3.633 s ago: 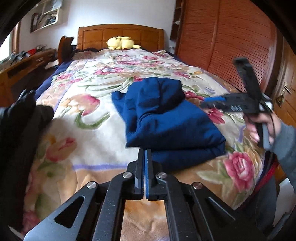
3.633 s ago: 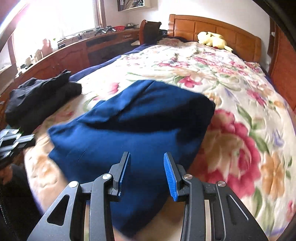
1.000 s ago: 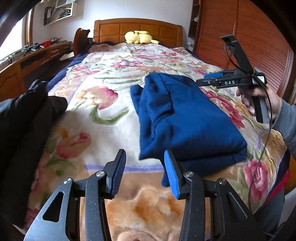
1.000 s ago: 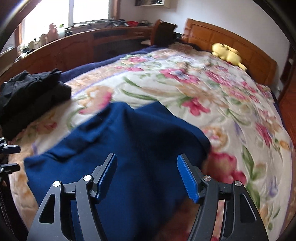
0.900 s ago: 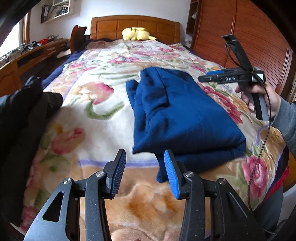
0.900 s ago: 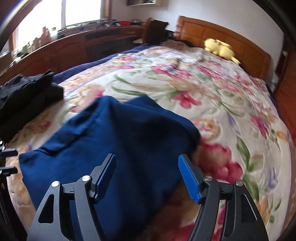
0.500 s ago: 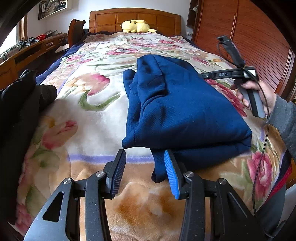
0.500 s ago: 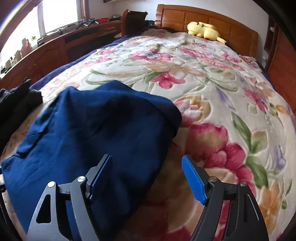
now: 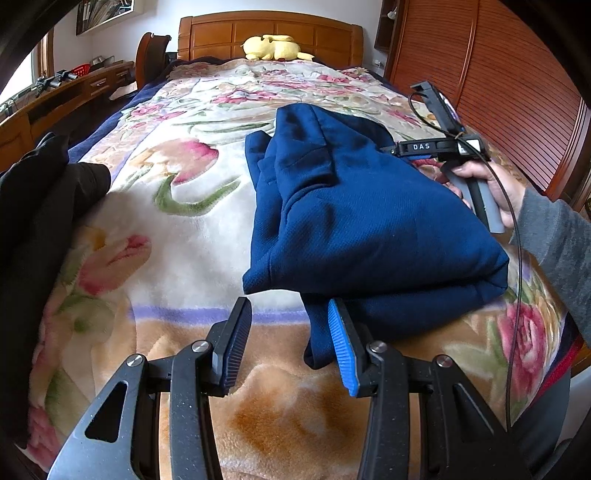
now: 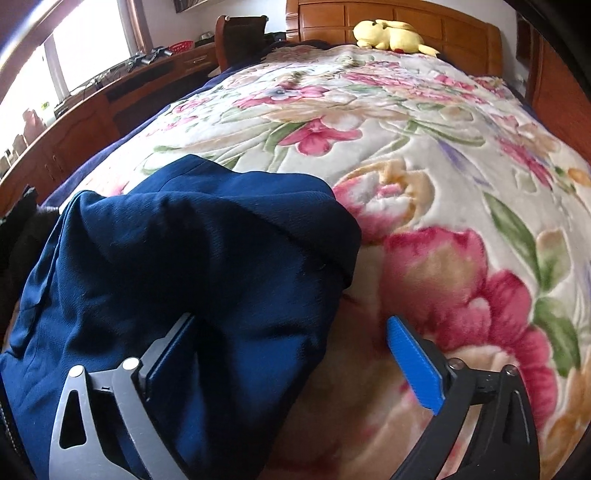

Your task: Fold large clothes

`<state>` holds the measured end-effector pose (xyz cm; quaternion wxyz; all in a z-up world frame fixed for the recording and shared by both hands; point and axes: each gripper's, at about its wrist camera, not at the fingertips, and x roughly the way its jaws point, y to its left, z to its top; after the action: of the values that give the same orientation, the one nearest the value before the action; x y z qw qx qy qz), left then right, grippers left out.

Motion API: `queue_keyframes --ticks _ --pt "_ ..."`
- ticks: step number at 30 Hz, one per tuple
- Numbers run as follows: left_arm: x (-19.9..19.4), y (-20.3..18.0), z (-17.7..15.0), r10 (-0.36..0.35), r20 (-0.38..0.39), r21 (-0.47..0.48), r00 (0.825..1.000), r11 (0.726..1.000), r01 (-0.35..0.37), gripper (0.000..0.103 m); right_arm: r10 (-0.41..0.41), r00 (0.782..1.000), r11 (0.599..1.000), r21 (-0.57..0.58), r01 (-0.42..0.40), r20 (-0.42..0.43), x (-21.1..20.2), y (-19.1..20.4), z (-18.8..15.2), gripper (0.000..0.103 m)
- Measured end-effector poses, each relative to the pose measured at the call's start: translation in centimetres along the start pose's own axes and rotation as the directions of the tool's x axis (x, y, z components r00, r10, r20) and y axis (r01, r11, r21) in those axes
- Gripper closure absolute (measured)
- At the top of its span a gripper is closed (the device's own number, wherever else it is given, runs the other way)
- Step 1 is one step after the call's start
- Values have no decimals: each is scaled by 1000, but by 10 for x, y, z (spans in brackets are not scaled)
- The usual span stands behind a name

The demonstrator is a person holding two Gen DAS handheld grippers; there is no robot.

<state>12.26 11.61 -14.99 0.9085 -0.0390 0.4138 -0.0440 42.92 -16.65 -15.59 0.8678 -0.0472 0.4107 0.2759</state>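
A navy blue garment (image 9: 354,214) lies folded in a thick bundle on the floral blanket (image 9: 177,206) near the foot of the bed. My left gripper (image 9: 290,343) is open at the bundle's near left corner, with a hanging flap of cloth against its right finger. My right gripper (image 10: 291,350) is open wide and low at the bundle's right edge (image 10: 207,266); cloth bulges over its left finger. The right gripper also shows in the left wrist view (image 9: 439,147), held in a hand beside the garment.
A pile of black clothes (image 9: 33,221) lies at the bed's left edge. A yellow plush toy (image 9: 275,47) sits by the wooden headboard (image 9: 266,33). A wooden desk (image 10: 96,110) runs along the left, a wooden wardrobe (image 9: 517,92) along the right.
My left gripper opened from shut and moved in to the bundle's near corner. My right gripper opened wider and dropped to the bundle's right edge.
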Motion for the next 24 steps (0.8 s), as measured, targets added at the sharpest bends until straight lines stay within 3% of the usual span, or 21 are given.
queue_keyframes --ticks 5,18,20,22,24 --pt "-2 1 -2 -21 -1 -11 1000 1000 21 59 71 997 996 59 -70 -8 10 -13 -3 1" --pt "-9 -4 -15 -100 -15 -17 995 995 99 59 130 992 989 79 -129 -7 20 -15 7 3" --pt "-5 -9 -18 -109 -34 -11 993 994 109 59 162 987 982 99 -161 -9 23 -14 8 8" --pt "-1 -11 -19 -106 -48 -2 993 994 107 65 206 979 973 110 -204 -8 24 -13 8 28" --pt "2 -13 -20 -118 -59 -1 991 993 118 71 253 967 960 125 -250 -7 23 -14 7 41"
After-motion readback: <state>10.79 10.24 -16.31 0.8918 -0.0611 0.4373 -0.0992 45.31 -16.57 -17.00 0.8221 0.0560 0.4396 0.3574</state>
